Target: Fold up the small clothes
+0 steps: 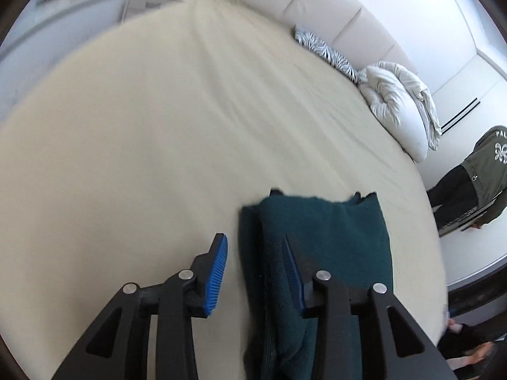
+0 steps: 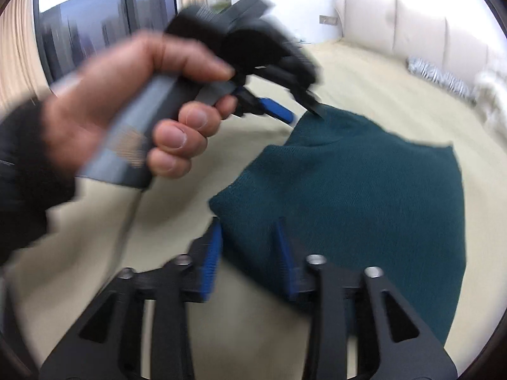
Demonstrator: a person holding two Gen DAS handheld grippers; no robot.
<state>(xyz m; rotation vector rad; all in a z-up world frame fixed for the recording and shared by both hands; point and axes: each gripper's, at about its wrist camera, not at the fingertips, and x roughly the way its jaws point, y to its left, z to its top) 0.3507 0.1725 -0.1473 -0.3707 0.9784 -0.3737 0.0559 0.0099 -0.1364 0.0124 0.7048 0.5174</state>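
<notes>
Between my jaws: on the left gripper [image 1: 255, 253] the blue pads stand apart and press on nothing; the folded edge of the teal knit garment [image 1: 326, 253] lies under the gap.
Right jaws: my right gripper [image 2: 248, 253] also stands parted, over the near corner of the garment, with no cloth pinched.
Left hand: seen from the right wrist, my hand [image 2: 133, 101] grips the grey handle, and that gripper's tips hang just over the garment's far corner.
Garment's place: on the cream bed sheet [image 1: 142, 142], near the bed's near edge, towards its right side.
Done so far: I judge at least one fold is made; layers are stacked along the left side and the shape is compact.
Left to do: perhaps another fold or a smoothing; no other small clothes are in view.
Outward: zebra-print pillow [image 1: 326, 51] and white duvet [image 1: 401, 104] by the headboard.
Writing: a bystander's olive top [image 1: 488, 164] shows "PAL", the rest cut off.
</notes>
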